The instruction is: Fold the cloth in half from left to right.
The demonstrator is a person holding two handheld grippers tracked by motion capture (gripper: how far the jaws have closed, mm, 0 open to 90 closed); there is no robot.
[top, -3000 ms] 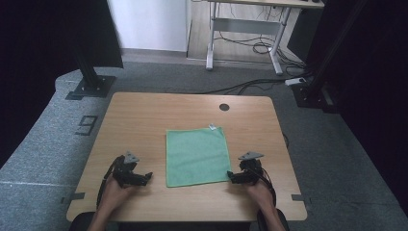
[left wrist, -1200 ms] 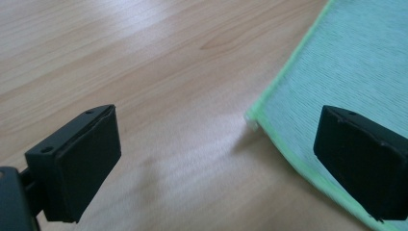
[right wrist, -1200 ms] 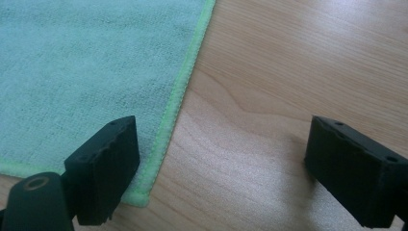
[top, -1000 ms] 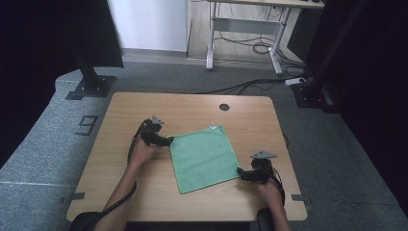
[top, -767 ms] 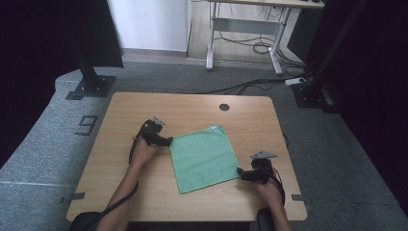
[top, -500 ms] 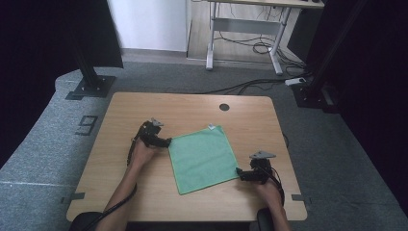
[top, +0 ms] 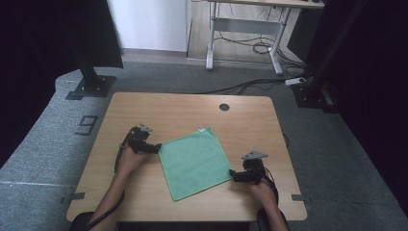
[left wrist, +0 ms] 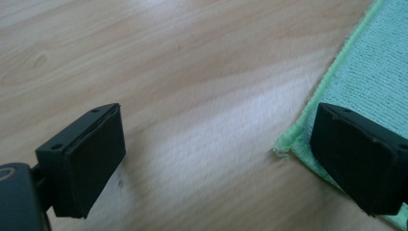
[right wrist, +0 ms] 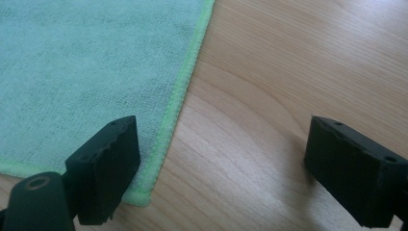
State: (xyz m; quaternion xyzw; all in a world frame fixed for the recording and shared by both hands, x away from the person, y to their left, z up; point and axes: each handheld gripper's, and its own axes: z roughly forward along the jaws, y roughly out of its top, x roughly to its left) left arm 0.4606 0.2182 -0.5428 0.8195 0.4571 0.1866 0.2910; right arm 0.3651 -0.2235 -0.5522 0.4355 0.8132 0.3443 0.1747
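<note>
On the wooden surface, which takes up the middle of the high view with grey carpet around it, a green microfibre cloth lies flat and spread to a single layer, turned a little so that its edges run at a slant to the edges of the wood. It sits near the person's side, between the two hands, probably so both can reach it without stretching. At its upper left corner the left tool is low over the wood; the left gripper view shows its jaws wide apart, one over bare wood and the other over the cloth just inside that corner, so the corner sits in the gap, seemingly lined up for a pinch. At the opposite, lower right corner the right tool is set the same way: in the right gripper view its jaws stand well apart, with the bright green hem and the corner next to one jaw and plain wood under the other. Neither tool grips anything. Diagonal corners look chosen so the cloth can be lifted or folded evenly. A small white tag pokes out at the far corner.
</note>
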